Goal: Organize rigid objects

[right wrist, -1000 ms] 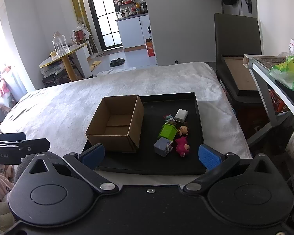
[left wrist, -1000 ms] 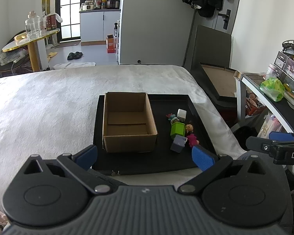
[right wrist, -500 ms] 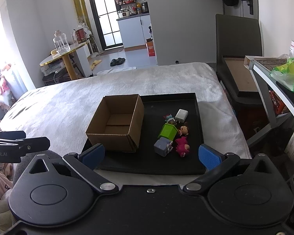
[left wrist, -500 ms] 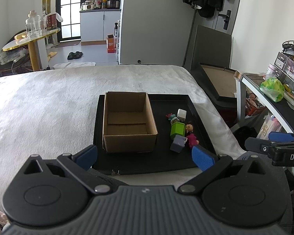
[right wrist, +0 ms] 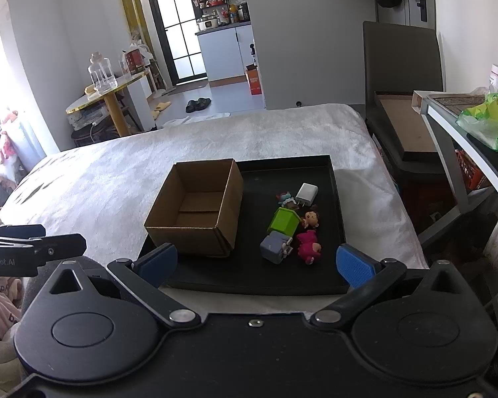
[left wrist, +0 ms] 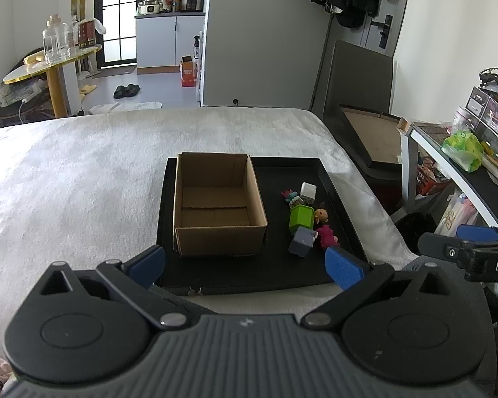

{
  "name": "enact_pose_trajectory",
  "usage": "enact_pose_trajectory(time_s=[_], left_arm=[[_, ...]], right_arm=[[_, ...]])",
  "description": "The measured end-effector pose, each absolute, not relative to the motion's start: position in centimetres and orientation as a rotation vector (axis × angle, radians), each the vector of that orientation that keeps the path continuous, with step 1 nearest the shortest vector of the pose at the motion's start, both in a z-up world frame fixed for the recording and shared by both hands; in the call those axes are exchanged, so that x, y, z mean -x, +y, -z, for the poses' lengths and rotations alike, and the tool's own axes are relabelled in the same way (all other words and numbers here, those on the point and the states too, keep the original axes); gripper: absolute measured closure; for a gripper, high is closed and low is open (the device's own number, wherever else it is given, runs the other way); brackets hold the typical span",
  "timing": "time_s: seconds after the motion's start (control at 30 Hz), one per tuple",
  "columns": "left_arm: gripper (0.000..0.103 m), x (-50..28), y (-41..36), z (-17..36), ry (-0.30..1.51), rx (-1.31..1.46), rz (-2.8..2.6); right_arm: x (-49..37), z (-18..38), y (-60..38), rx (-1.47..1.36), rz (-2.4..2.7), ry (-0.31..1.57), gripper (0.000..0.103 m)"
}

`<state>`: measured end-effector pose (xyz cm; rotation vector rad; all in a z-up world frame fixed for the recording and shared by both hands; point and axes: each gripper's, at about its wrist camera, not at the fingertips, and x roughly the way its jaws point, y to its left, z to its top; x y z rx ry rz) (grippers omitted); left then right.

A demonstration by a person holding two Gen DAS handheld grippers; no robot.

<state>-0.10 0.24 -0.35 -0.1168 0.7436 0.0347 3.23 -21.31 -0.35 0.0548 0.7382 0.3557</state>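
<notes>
White, fluffy bedding covers a wide bed (left wrist: 83,172) that fills most of the room in front of me. On it, near the close edge, lies a flat black tray (left wrist: 318,275) with a low rim.

On the left half of the tray stands an open brown cardboard box (left wrist: 217,235), upright, flaps out of sight, with nothing visible inside it.

To the right of the box, on the bare tray floor, sits a loose cluster of small toys. Farthest from me is a white charger cube (right wrist: 306,193), and just beside it on the left a little pink and blue figure (right wrist: 285,198). Nearer, a lime green block (right wrist: 284,222) lies tilted, with a small brown-haired doll (right wrist: 311,219) at its right side. Closest of all are a grey-purple cube (right wrist: 275,248) and, just to its right, a magenta figure (right wrist: 308,246) lying on its side. None of them touches the box.

Both handheld grippers hover short of the tray's near edge, apart from every toy. The left gripper (left wrist: 245,262) has its blue-padded fingers spread wide, holding nothing. The right gripper (right wrist: 254,265) is likewise spread wide and holds nothing, its pads framing the tray's front corners.
</notes>
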Motion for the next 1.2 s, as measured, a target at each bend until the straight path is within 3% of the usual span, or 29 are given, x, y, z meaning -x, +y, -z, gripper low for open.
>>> enact_pose_trajectory(time_s=[1.2], left_arm=[[0.001, -6.9, 4.2, 3.4, 0.787, 0.135, -0.151]], right_arm=[[-7.9, 4.8, -22.6, -0.125, -0.289, 0.755, 0.0]])
